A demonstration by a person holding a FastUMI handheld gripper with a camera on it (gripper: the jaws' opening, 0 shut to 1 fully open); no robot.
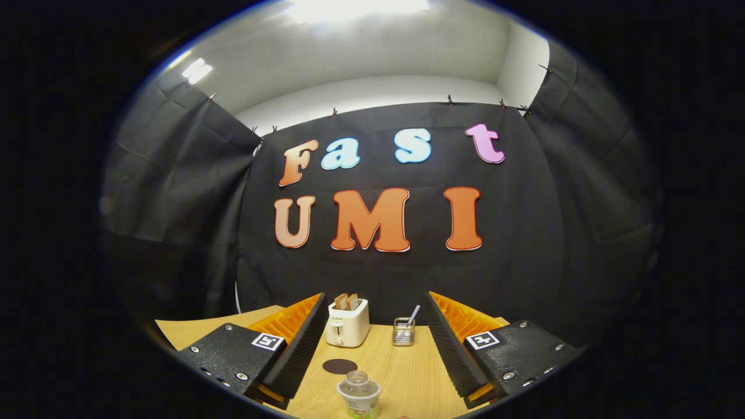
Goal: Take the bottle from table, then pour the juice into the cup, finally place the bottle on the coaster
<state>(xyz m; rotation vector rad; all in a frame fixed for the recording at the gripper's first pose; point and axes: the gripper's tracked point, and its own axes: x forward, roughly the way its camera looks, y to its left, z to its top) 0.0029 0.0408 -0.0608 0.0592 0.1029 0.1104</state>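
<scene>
Tongs (372,349) level, spread wide, bottle (359,394) between them.

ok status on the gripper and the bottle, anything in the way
Gripper open, holding nothing. Bottle upright between the fingers, untouched. Coaster just beyond it, bare. Toaster and glass cup further back, nothing blocking.
</scene>
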